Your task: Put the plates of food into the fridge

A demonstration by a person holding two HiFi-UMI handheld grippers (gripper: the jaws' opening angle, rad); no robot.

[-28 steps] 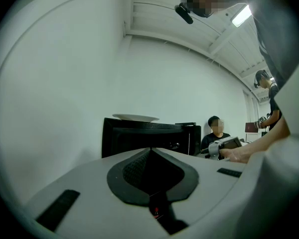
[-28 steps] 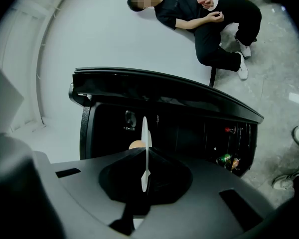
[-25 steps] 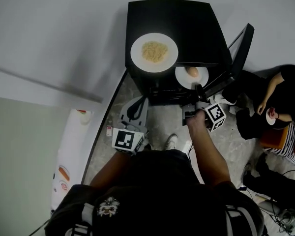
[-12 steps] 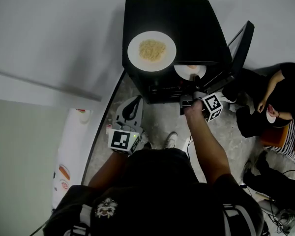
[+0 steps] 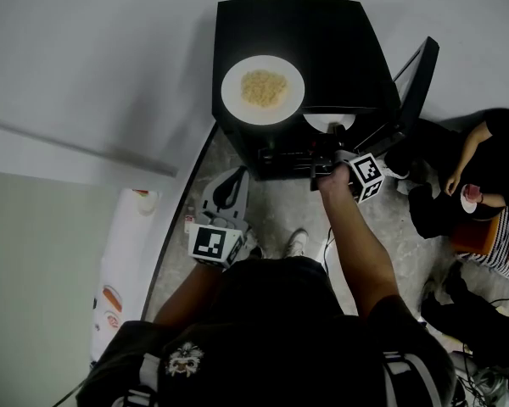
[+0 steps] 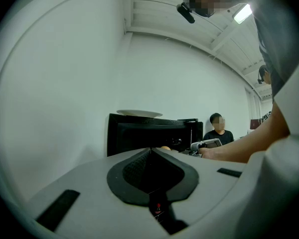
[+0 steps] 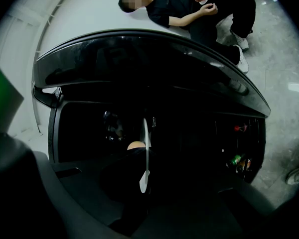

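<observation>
Ok so the fridge (image 5: 322,41) is this little black box on the floor, with its door (image 5: 416,79) swung wide to the right so there's room to reach in. The right gripper (image 5: 332,139) is clamped on the near rim of the small plate (image 5: 321,123). It pinches right at the edge, I guess so the plate rides flat and the bun (image 7: 136,145) on it (looks like a bun to me) doesn't roll off.

From above, that plate is partly tucked under the fridge's top edge. I'd say it's right at the opening and not set on a shelf yet.

The big plate (image 5: 234,91) with noodles (image 5: 264,87) is parked on top of the fridge, probably just waiting its turn within easy reach.

The left gripper (image 5: 234,178) hangs low by the person's side, well apart from the fridge, jaws pressed together with nothing in them. Likely kept there so it doesn't bump the door. One plate nearly in, one to go, I reckon.
</observation>
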